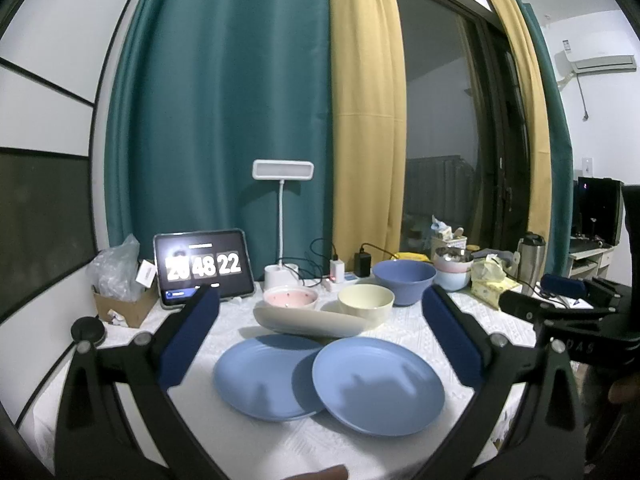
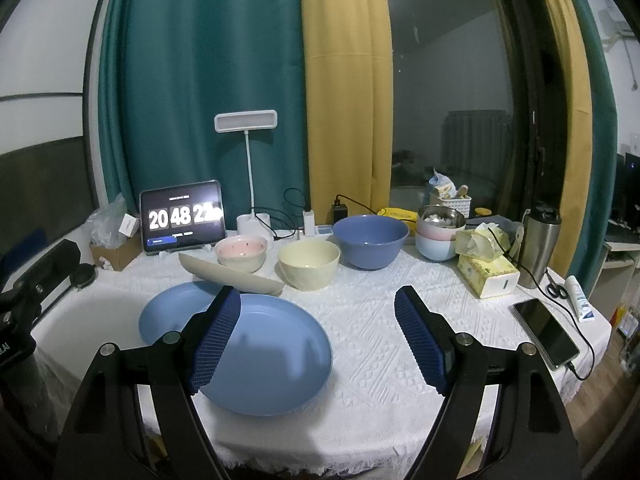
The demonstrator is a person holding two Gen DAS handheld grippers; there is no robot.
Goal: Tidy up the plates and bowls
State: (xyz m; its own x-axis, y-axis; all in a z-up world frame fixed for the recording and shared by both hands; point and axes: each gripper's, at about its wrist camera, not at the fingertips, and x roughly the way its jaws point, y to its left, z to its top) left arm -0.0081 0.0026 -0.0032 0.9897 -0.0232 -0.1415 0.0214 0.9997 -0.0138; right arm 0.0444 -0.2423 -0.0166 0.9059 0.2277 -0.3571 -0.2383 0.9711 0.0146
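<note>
Plates (image 1: 332, 380): 2 blue, round, overlapping; cream plate (image 2: 232, 276) tilted.

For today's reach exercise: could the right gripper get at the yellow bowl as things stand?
Probably yes. The right gripper is open and empty, and the yellow bowl stands ahead of it across bare tablecloth, its near side unobstructed.

Tablet clock (image 2: 182, 216), desk lamp (image 2: 245, 121) — phone (image 2: 546, 332), tissues (image 2: 486, 270).
</note>
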